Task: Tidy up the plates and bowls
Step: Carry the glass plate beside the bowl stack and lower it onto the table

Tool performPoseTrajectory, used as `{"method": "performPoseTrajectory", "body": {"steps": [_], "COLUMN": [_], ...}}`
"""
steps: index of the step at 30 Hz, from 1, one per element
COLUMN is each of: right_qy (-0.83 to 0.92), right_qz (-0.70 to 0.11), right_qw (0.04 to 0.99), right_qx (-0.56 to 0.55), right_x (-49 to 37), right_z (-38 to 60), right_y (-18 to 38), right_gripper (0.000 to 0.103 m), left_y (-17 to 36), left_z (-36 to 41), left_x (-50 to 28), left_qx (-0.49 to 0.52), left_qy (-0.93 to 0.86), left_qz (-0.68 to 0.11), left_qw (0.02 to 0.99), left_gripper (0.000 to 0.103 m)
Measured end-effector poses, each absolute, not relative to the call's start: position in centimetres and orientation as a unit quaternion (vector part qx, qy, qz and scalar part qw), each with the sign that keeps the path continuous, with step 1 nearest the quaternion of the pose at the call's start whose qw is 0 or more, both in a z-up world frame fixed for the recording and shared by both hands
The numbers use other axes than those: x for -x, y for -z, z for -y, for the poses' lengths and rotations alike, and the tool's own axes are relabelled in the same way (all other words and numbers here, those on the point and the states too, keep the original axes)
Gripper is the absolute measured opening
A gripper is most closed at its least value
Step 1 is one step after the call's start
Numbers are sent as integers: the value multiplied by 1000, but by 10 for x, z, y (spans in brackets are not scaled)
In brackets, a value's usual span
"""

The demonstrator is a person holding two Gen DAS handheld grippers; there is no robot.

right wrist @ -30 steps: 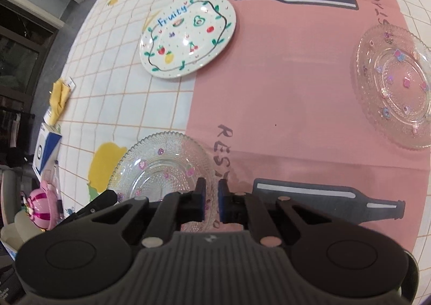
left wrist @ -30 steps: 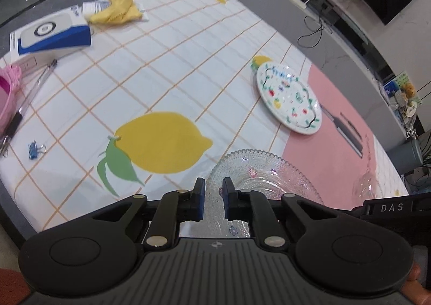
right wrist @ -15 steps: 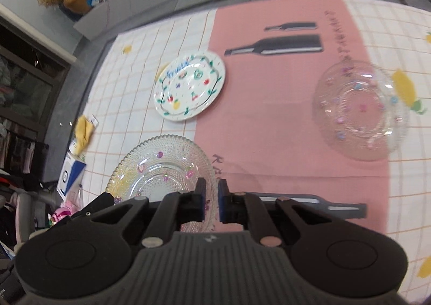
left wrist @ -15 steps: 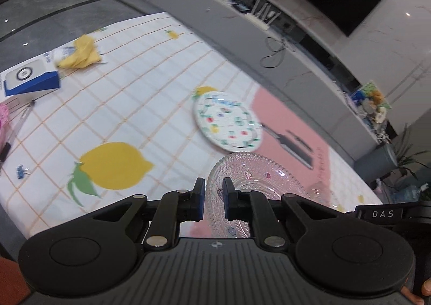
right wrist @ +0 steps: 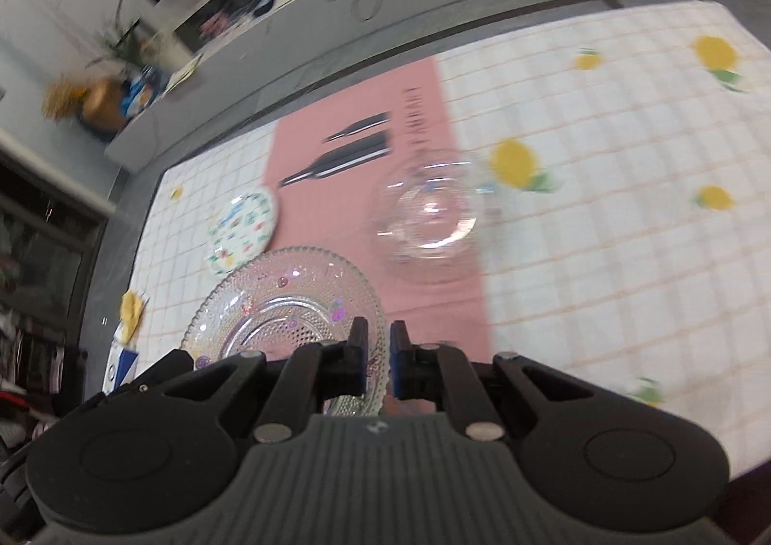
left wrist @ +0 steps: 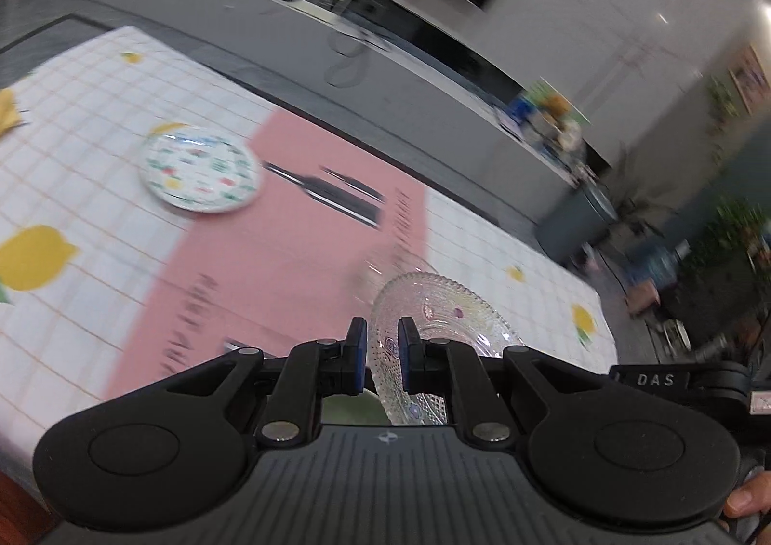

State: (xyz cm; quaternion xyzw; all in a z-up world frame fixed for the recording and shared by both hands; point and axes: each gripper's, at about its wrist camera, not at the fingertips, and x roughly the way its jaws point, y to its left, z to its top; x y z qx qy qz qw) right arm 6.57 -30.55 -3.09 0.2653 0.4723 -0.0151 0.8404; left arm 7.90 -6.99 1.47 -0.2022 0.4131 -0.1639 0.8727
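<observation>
A clear glass plate [left wrist: 448, 318] with coloured flower dots hangs above the table, gripped at two sides of its rim. My left gripper [left wrist: 383, 352] is shut on one edge. On the opposite edge of this plate [right wrist: 284, 304], my right gripper [right wrist: 378, 362] is shut. A second clear glass dish [right wrist: 429, 217] rests on the pink runner just beyond the carried plate; the left wrist view shows only a blurred part of that dish [left wrist: 390, 265]. The white fruit-patterned plate [left wrist: 200, 169] lies further left on the tablecloth, and the right wrist view has this white plate [right wrist: 245, 227] too.
A chequered lemon tablecloth [right wrist: 602, 207] with a pink runner [left wrist: 270, 246] covers the table. A yellow cloth [right wrist: 131, 309] and a blue-and-white box [right wrist: 118, 364] lie near the left end. A grey low bench [left wrist: 385, 82] runs behind the table's far edge.
Both grippers have risen with the glass plate and carried it rightwards over the pink runner, close to the second glass dish. The white plate has slid off to the left in both views.
</observation>
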Motion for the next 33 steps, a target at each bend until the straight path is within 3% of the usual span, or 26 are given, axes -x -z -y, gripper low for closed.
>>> {"method": "performPoseTrajectory", "body": {"steps": [14, 33], "right_qy": [80, 83], "right_qz": [-479, -522], "right_qw": [813, 784], "right_qx": [-320, -325], "right_x": [1, -12], "right_z": [425, 442], "right_y": [92, 165], "right_gripper": [8, 8], "left_y": [31, 73], "left_z": [190, 227], "left_x": [-44, -49], "left_qx": [100, 10], "left_qy": [208, 175], "left_qz": [-462, -497], "left_qw": [856, 850], "left_gripper": [14, 14]}}
